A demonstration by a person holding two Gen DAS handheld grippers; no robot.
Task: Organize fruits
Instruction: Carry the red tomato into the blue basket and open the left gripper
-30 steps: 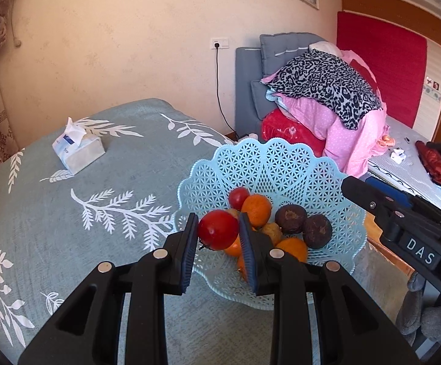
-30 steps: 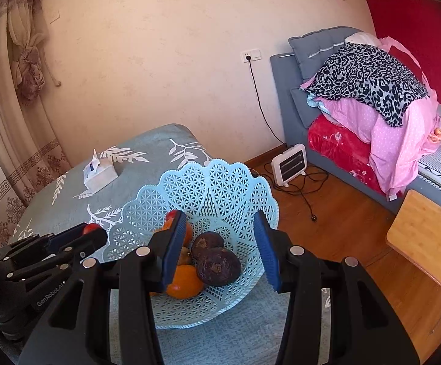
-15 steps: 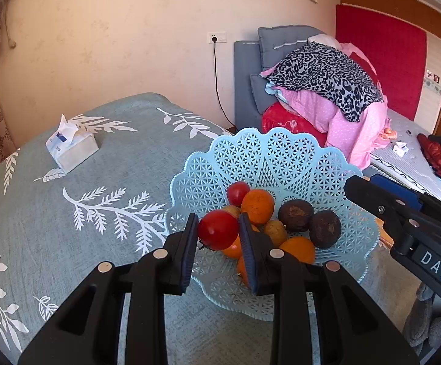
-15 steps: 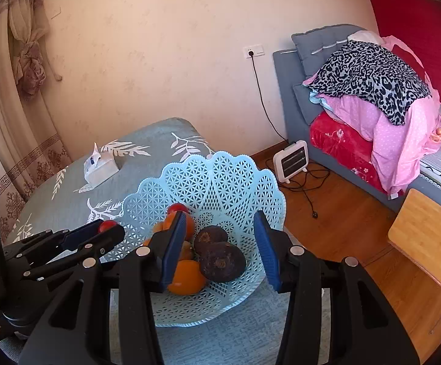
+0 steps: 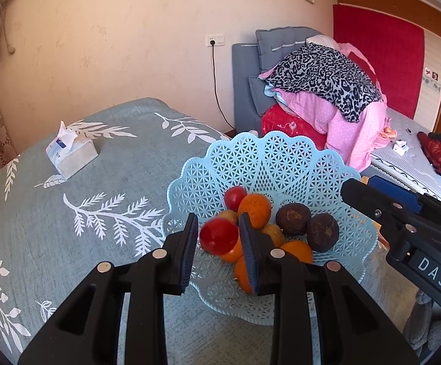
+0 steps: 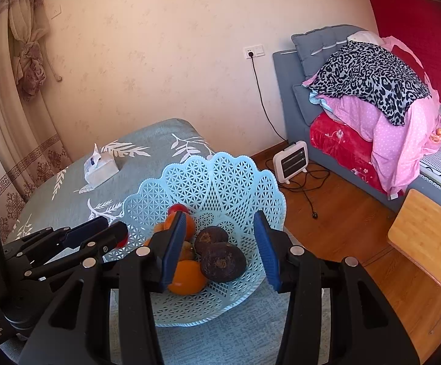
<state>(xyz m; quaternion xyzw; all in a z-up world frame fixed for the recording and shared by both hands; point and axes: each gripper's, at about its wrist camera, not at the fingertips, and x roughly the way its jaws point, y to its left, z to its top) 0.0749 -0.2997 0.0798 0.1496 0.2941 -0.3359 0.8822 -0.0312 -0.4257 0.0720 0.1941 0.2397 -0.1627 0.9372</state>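
Observation:
A light blue lattice basket (image 5: 266,164) (image 6: 220,182) stands on the table and holds oranges (image 5: 255,210), a red fruit (image 5: 234,197) and two dark brown fruits (image 5: 322,235) (image 6: 222,261). My left gripper (image 5: 218,240) is shut on a red tomato (image 5: 218,240) and holds it over the basket's near left rim. It also shows in the right wrist view (image 6: 110,234), where the tomato is mostly hidden. My right gripper (image 6: 220,243) is open and empty, above the basket's near side, over the dark fruits.
A tissue pack (image 5: 71,152) (image 6: 100,168) lies on the leaf-print tablecloth (image 5: 68,197) at the far left. Right of the table are a wooden floor, a small heater (image 6: 292,161), a bed piled with clothes (image 6: 372,91) and a wooden stool (image 6: 427,240).
Both grippers have edged forward over the basket, which now sits lower and closer in both views. The left gripper still holds the tomato; the right stays open.

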